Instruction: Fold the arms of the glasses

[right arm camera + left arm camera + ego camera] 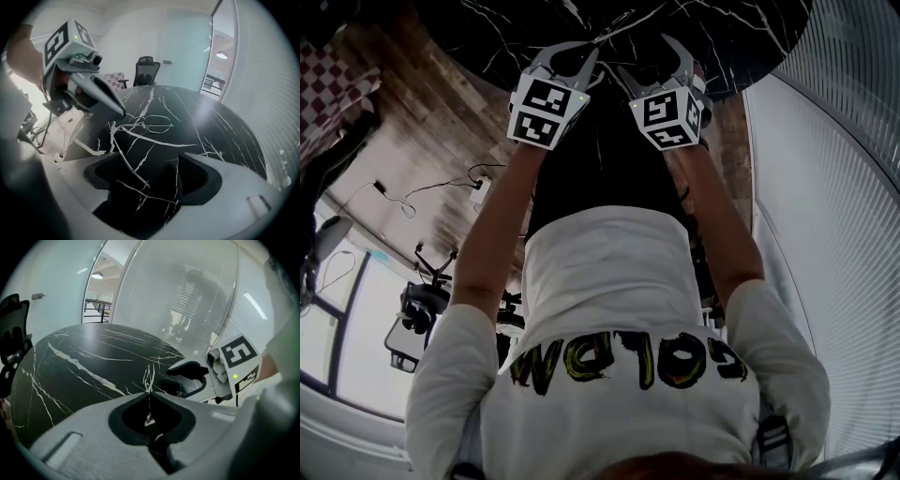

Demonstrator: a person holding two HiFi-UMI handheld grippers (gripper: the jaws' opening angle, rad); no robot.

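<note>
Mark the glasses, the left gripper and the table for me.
glasses [157,124], right gripper view, a lens.
left gripper [119,114], right gripper view, between its fingertips.
table [225,136], right gripper view, bare marble top.

the table [220,131] is gleaming as glossy, white-veined black marble; the glasses [154,124] are showing thin wire metal; the left gripper [148,392] is looking matt grey plastic.

Left tongs [147,393] closed at the tips, right tongs [150,158] wide apart, both forearms [492,216] outstretched
</note>
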